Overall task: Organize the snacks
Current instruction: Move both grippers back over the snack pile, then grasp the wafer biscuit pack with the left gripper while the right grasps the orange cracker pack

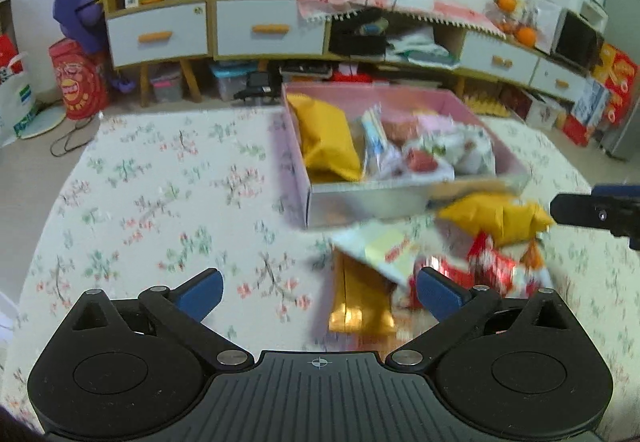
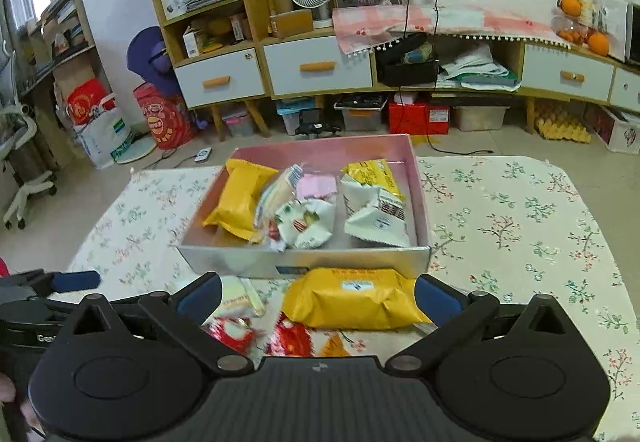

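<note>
Right gripper (image 2: pixel 318 296) over the flowered surface (image 2: pixel 520 210), jaws spread wide, nothing clamped. Yellow packet (image 2: pixel 352 300) lying between them, just before the pink box (image 2: pixel 420 194) packed with snacks. Red wrappers (image 2: pixel 288 338) nearer in.

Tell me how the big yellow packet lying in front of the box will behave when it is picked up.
The yellow packet looks puffy and creased, so it is probably light and will give under a squeeze. Its glossy wrapper may slip. It lies flat on the tablecloth, so rolling is unlikely.
</note>
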A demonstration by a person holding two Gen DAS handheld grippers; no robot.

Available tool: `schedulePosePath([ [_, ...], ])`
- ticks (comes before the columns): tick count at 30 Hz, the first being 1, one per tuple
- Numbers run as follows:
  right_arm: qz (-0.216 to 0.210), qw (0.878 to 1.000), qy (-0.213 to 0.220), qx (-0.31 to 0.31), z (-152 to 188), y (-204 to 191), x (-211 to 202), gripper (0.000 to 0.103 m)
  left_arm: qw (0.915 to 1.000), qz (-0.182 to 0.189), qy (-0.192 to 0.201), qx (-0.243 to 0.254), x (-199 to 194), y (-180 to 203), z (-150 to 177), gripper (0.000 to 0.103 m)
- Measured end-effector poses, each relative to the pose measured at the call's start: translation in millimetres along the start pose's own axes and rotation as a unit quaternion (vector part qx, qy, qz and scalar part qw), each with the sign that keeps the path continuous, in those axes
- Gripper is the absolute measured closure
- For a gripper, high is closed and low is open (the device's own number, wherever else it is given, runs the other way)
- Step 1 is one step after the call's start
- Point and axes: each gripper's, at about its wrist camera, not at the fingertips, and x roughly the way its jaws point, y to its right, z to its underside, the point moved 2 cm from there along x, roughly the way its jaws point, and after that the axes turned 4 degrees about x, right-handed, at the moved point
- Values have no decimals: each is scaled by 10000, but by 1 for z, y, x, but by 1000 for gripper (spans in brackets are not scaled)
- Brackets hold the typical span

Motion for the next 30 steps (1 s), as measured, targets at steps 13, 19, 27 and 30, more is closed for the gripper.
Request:
schedulePosePath([
  [13,1,9893,-267,-1437,52,-7,12,25,9969,329,100,714,9,32,43,0],
  [19,202,9913,-216,-1280,51,14,12,25,9970,511,154,555,9,32,40,2],
  [27,559,9962,-247,-625,47,50,10,28,9971,518,88,550,12,34,42,15],
  [30,429,9968,-322,-594,51,51,10,28,9969,519,-17,599,14,34,46,26],
])
